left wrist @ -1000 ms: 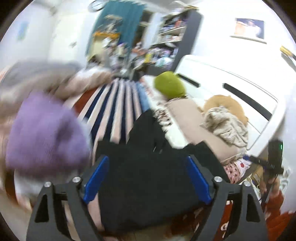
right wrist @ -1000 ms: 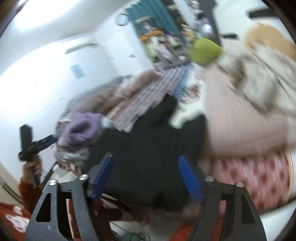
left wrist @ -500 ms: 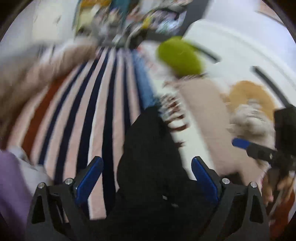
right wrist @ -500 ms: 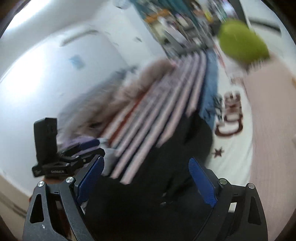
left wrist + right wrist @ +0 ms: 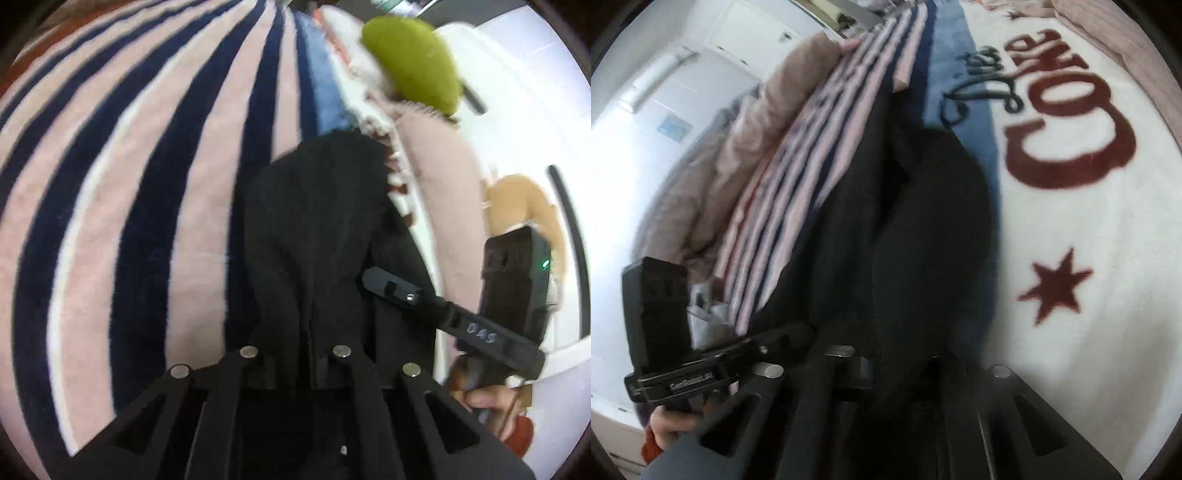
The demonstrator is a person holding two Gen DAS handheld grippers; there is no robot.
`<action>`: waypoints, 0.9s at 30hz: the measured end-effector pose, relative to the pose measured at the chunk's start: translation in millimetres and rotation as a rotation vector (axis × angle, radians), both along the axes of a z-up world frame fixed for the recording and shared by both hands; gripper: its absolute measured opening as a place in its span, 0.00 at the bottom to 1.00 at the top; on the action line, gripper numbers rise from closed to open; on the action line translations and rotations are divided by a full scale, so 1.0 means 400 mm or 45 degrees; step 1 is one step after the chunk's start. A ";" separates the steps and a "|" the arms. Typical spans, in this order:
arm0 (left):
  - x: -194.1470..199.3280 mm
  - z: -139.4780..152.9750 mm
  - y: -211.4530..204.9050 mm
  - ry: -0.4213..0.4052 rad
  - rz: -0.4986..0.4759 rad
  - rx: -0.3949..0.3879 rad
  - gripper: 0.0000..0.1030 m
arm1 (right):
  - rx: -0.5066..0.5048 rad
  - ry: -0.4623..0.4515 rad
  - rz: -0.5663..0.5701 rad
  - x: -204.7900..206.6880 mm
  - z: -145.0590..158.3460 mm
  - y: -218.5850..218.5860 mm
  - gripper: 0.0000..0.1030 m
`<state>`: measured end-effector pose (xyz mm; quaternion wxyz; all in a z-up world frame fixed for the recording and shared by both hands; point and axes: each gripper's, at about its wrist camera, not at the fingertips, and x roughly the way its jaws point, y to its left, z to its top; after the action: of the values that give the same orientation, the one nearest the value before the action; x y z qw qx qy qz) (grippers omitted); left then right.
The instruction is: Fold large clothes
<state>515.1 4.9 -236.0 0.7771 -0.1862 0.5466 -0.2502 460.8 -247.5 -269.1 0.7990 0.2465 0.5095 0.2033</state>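
Left wrist view: both tongs, left (image 5: 295,363) and right (image 5: 894,363), seemingly clenched on the black garment (image 5: 321,229); uneven pulling could skew the fold.

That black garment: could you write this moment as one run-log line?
step: grasp for fold | left gripper: shut on black garment | right gripper: shut on black garment | garment on: striped blanket

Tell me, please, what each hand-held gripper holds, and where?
Both appear shut on the black garment: left hand-held gripper and right hand-held gripper, each at its near edge.
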 end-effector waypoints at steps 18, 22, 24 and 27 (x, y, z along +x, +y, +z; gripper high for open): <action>-0.503 0.292 0.156 -0.427 -0.203 -0.155 0.51 | 0.045 -0.546 0.505 -0.515 0.309 0.032 0.03; -0.546 0.287 0.184 -0.415 -0.162 -0.184 0.53 | -0.162 -0.421 0.726 -0.591 0.216 0.116 0.05; -0.557 0.306 0.193 -0.472 -0.121 -0.156 0.70 | -0.318 -0.353 0.844 -0.618 0.163 0.161 0.07; -0.563 0.320 0.154 -0.538 -0.167 -0.087 0.76 | -0.449 -0.280 0.900 -0.642 0.114 0.193 0.19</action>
<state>290.0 66.6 -108.0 0.8497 -0.1199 0.3739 -0.3520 204.1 -170.1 -223.3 0.7596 -0.1076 0.5015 0.3998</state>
